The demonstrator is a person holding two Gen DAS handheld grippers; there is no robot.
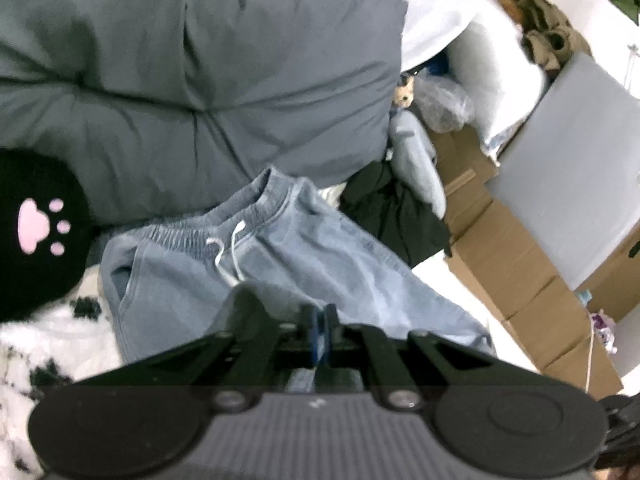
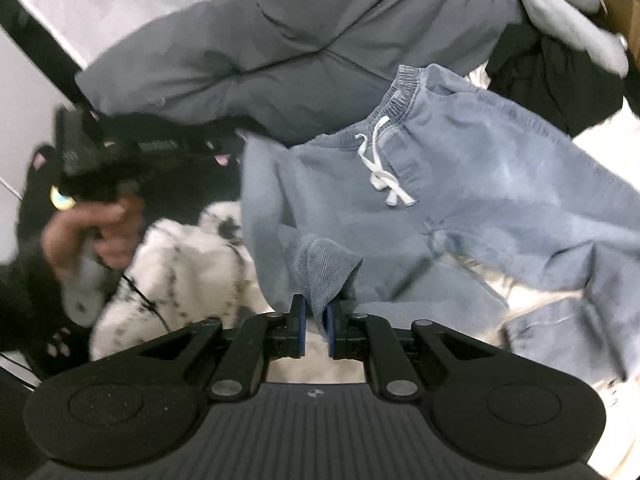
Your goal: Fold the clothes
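Light blue sweatpants (image 1: 320, 252) with a white drawstring (image 2: 384, 176) lie spread over the bed, waistband towards the grey pillow. In the left wrist view my left gripper (image 1: 319, 318) is shut, and the pants fabric runs right up under its tips. Seen from the right wrist, the left gripper (image 2: 224, 148) sits at the pants' left waist corner, gripped by a hand (image 2: 92, 236); the picture is blurred there. My right gripper (image 2: 316, 320) is shut on a ribbed leg cuff (image 2: 324, 264), which stands up above its pads.
A big grey pillow (image 1: 200, 80) lies behind the pants. A black paw-print cushion (image 1: 36, 224) and a white fluffy spotted blanket (image 2: 180, 256) are at the left. A black garment (image 1: 396, 216), a grey plush toy (image 1: 416, 160) and cardboard boxes (image 1: 520, 264) are at the right.
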